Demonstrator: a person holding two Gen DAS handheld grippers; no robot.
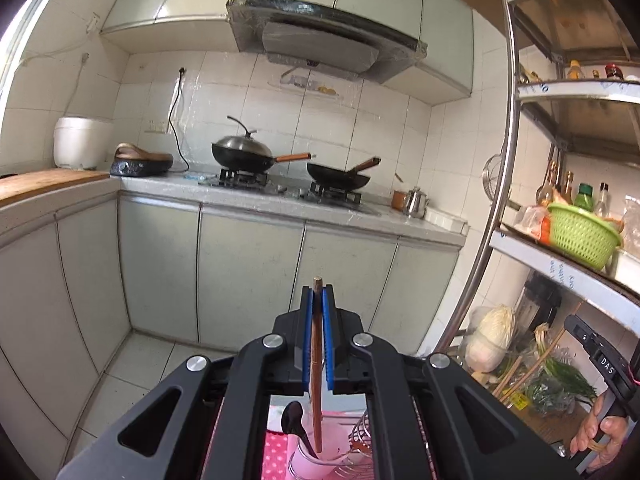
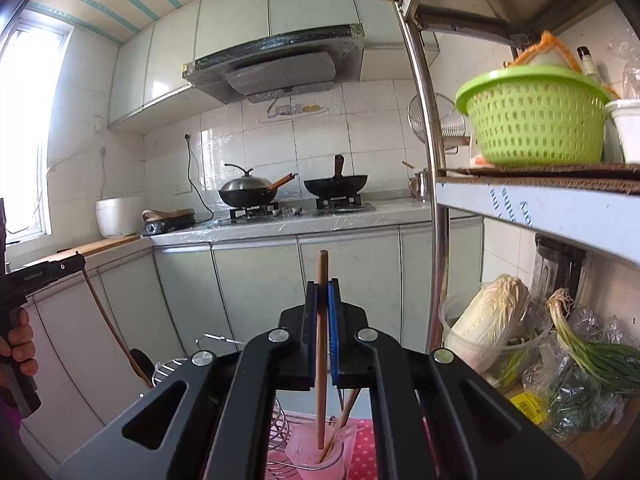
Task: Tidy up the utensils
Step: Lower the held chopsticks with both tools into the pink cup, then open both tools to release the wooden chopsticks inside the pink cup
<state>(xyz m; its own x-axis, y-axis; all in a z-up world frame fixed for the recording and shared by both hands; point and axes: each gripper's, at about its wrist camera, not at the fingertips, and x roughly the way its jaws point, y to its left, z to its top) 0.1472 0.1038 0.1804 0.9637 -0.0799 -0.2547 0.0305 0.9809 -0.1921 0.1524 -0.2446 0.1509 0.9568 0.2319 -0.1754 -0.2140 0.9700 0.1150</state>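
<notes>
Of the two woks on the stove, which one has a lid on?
The left wok, with the reddish wooden handle, wears a domed metal lid; the right wok sits open and uncovered.

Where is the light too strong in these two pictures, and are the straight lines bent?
Left wrist view: glare along the upper left edge; the shelf post bows. Right wrist view: the window is washed out white; the shelf post curves; the green basket stays sharp.
</notes>
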